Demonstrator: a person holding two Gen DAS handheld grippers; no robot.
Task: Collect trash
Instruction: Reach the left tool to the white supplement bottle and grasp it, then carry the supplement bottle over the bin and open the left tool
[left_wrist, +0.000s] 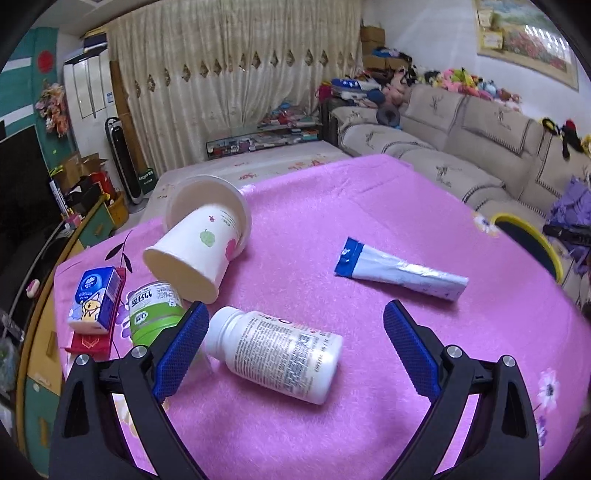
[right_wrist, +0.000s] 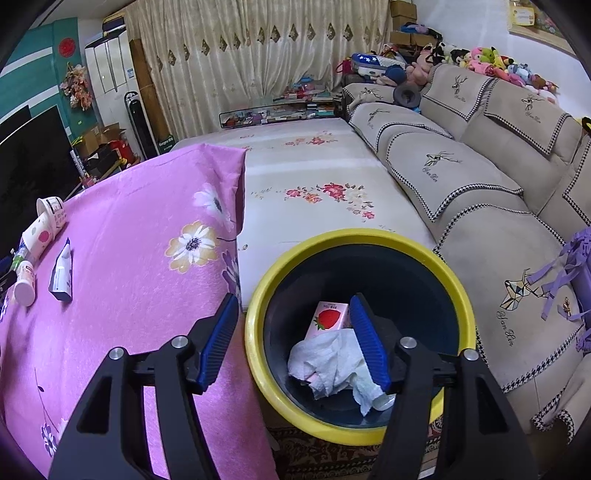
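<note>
Your left gripper (left_wrist: 295, 317) stands with its jaws wide apart over the pink cloth (left_wrist: 369, 229), gripping nothing. A white bottle (left_wrist: 275, 356) lies on its side between the pads, its cap close to the left one; contact cannot be confirmed. A tube (left_wrist: 400, 271) lies apart to the right. Two nested cups (left_wrist: 201, 240), a green can (left_wrist: 153, 308) and a tissue pack (left_wrist: 94, 299) sit to the left. Your right gripper (right_wrist: 291, 312) hangs over the yellow-rimmed bin (right_wrist: 255, 321), jaws parted and empty. The bin holds a strawberry carton (right_wrist: 328, 317) and crumpled paper (right_wrist: 328, 363).
</note>
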